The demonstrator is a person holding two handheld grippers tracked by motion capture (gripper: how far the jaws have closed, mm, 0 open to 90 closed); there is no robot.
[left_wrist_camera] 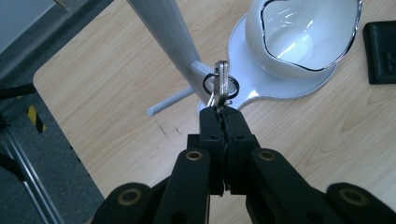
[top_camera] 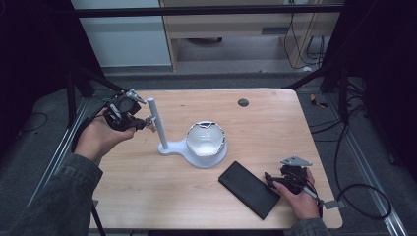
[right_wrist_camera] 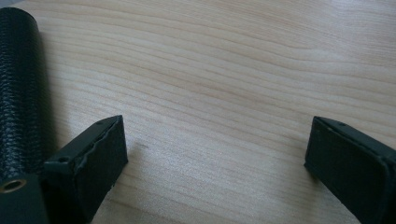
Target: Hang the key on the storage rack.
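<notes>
Table: pale wood table (top_camera: 275, 128), centre of the frame, grey floor around.
Left gripper (top_camera: 147, 123): clenched on keys (left_wrist_camera: 220, 84), left of centre, beside the stand (top_camera: 167, 145).
Right gripper (top_camera: 270, 179): jaws spread wide, lower right, beside black case (top_camera: 248, 189).
Bowl (top_camera: 205, 138): centre.

The wooden table (top_camera: 275, 128) has a pale, fine-grained top with rounded corners and a small dark round cap (top_camera: 243, 103) set near its far edge. Around it lies grey carpet (top_camera: 44, 132), crossed on both sides by metal rails (top_camera: 361, 162) that run along the floor. Black cables (top_camera: 354, 191) loop over the carpet at the right, and more hang by the far wall. Beyond the table stands a light wood cabinet (top_camera: 226, 24), and beside it a white panel (top_camera: 123, 34). A dark horizontal bar (top_camera: 206, 11) spans the top — black frame struts (top_camera: 314, 76) slant down from it. The far sides sit in deep shadow — light falls mainly on the tabletop.
</notes>
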